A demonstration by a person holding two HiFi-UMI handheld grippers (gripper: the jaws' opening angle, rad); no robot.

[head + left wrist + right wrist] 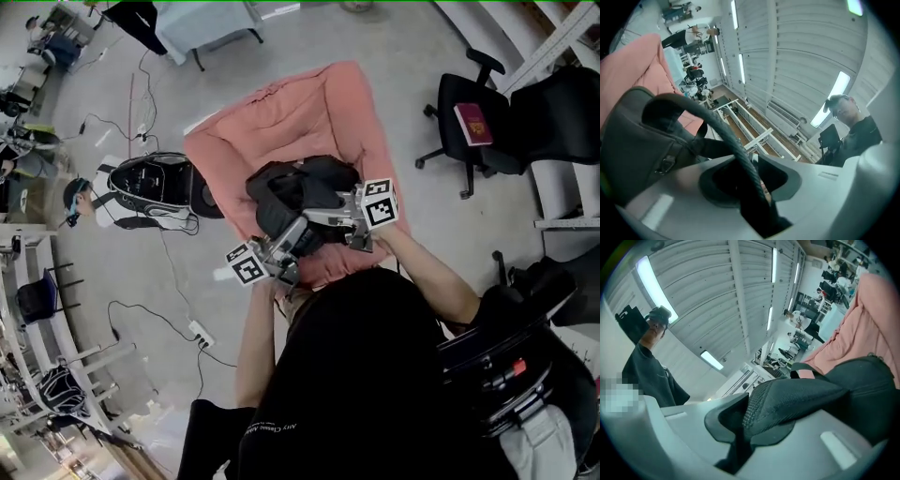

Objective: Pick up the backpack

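A black backpack [300, 192] lies on a pink cushion [309, 103] on the floor. Both grippers are at its near side. In the left gripper view a dark rope-like handle [726, 131] runs from the bag [637, 154] down between the jaws of my left gripper [757, 187], with a sliver of gap beside it. My right gripper [740, 437] is shut on a padded mesh shoulder strap [797, 399], which is pinched in the slot. In the head view the left gripper [295, 239] and the right gripper [328, 217] point into the bag.
A second black bag [150, 183] lies on the floor to the left, with cables and a power strip [199, 333] near it. An office chair [473, 122] with a red book stands at the right. A person [651, 366] stands close by.
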